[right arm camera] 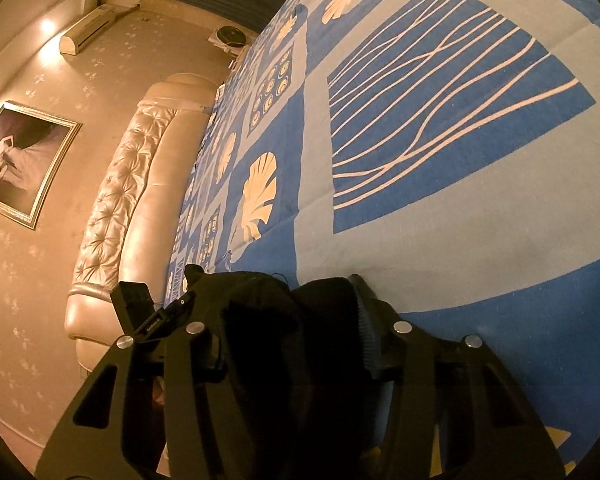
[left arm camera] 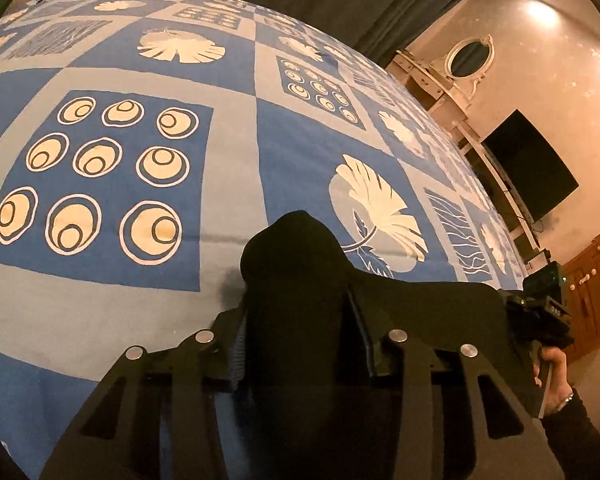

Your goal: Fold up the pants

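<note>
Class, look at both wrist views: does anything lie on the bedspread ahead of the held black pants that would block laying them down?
Nothing visible does. Both the left gripper and right gripper clamp the black pants, and the patterned bedspread ahead shows only its print.

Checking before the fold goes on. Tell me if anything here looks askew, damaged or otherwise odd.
Nothing stands out. The left claw and the right claw are each shut on a bunch of the black pants. The blue patterned bedspread lies flat, with no spill or tear visible. How the rest of the pants hang cannot be seen.
</note>
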The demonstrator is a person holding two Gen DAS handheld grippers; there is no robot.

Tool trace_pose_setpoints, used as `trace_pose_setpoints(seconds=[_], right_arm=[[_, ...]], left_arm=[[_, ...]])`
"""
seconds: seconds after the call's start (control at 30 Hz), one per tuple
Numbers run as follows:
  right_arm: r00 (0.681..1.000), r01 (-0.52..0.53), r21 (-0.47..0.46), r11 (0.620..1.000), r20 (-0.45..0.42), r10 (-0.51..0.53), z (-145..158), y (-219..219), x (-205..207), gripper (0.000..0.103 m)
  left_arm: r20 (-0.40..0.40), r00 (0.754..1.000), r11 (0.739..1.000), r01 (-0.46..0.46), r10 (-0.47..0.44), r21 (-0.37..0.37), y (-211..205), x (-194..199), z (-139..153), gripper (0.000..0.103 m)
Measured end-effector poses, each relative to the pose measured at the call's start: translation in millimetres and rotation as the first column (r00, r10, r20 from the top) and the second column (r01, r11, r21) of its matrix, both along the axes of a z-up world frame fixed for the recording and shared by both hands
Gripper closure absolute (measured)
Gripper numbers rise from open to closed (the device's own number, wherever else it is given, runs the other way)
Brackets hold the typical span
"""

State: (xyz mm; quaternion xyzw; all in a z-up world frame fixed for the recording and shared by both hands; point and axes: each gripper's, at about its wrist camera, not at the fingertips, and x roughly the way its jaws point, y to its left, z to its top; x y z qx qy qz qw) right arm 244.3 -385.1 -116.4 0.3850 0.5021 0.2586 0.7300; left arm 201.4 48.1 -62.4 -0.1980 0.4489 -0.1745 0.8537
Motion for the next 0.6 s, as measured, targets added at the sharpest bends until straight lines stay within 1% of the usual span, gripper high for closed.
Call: trace_pose_setpoints(seconds=[0.3,0.6], right_arm=[[1.0,0.006,-0.005,1.0,0.021,-0.006,-1,6,5,0.06],[1.0,0.005,-0.001,1.0,0.031,-0.005,-4,11,22,0.061]], left_arm=[[0.014,1.0,1.0,-0.008,0.007,0.027,2,0,5,0.061],[0.012,0.999,0.999,-0.038,0.038,0.014,15,16,7,0.062]])
